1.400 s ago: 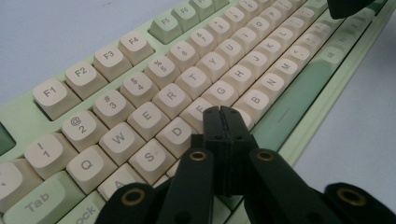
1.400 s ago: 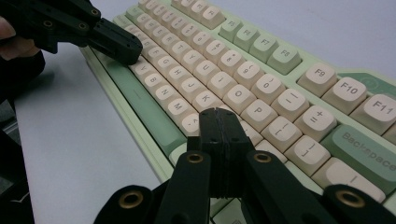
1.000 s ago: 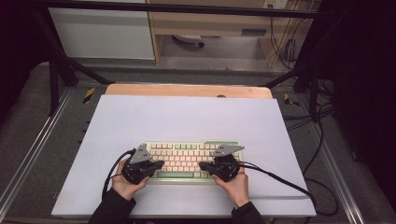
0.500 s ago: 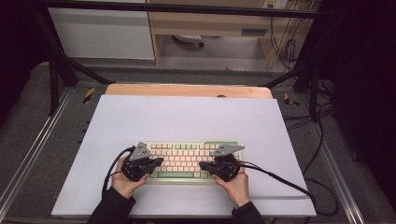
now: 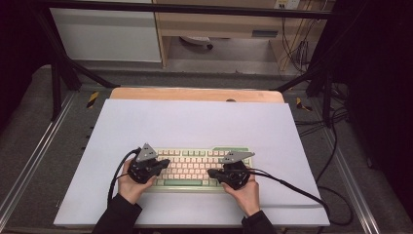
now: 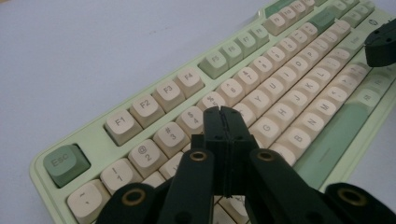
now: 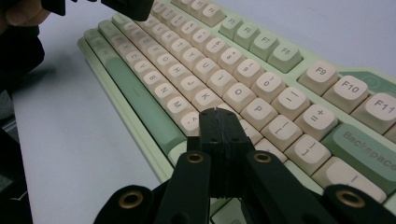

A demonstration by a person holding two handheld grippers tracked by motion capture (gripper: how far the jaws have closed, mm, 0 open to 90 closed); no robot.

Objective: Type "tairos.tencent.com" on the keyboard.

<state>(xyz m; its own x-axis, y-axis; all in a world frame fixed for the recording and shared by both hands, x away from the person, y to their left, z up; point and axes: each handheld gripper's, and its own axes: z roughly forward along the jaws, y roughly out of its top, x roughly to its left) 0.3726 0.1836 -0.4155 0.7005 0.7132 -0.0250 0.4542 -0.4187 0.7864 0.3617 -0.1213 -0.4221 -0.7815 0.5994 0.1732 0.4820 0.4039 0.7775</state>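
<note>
Left gripper (image 5: pixel 163 163) and right gripper (image 5: pixel 213 172), jaws pressed together, nothing between them, hover over green keyboard (image 5: pixel 195 165); cream keys just ahead of both tips.

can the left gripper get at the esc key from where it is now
Probably yes: the left gripper, jaws shut, hovers over the keyboard's left half, and nothing lies between it and the green Esc key.

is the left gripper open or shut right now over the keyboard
Shut. In the left gripper view, the black left gripper has its jaws pressed together with nothing between them, above the pale green keyboard with cream keys.
</note>
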